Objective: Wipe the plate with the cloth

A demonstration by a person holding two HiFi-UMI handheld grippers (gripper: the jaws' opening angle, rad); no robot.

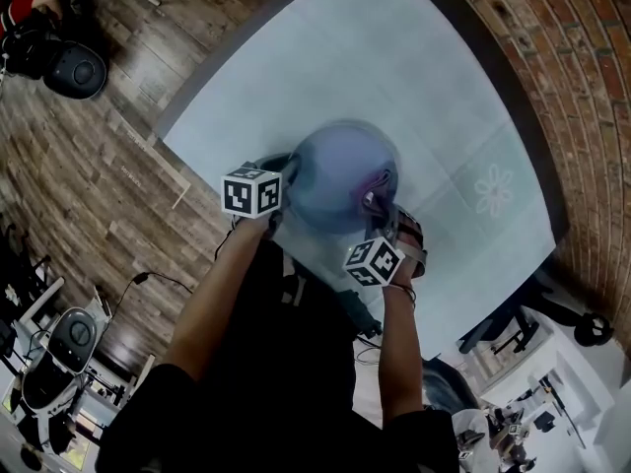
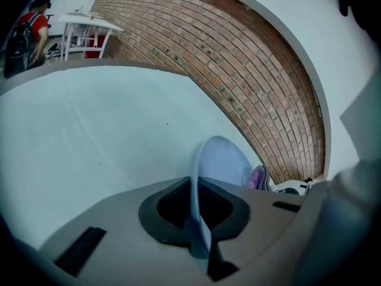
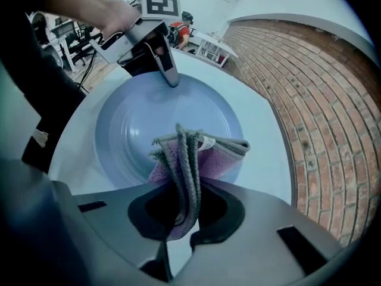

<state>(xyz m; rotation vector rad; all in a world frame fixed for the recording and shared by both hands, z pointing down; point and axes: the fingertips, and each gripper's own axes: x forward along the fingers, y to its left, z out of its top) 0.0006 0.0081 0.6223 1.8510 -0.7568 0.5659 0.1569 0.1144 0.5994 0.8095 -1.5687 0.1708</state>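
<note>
The left claw [image 2: 199,213] is pressed together on the rim of the pale blue plate [image 3: 152,121], whose thin edge runs straight between its two jaws and rises ahead of them. Seen from the right claw's side, that left claw bites the plate's far rim, opposite the right claw, with a hand wrapped round its body and its marker cube [image 3: 162,3] above. The right claw [image 3: 181,210] is pinching the cloth [image 3: 199,154], a folded purple and grey bundle; the folds are squeezed tight between the jaws and stick out ahead of the tips. The cloth's free end lies against the plate's face, on the part nearest the right claw and a little to that claw's right side. The plate faces the right claw, with its hollow middle just beyond the cloth. From the head view the plate is blurred and sits between the two claws, over the light counter [image 1: 394,77]. Whether the plate touches the counter cannot be told. A brick wall [image 1: 552,57] runs past the counter's edge, off to the right of both claws.
</note>
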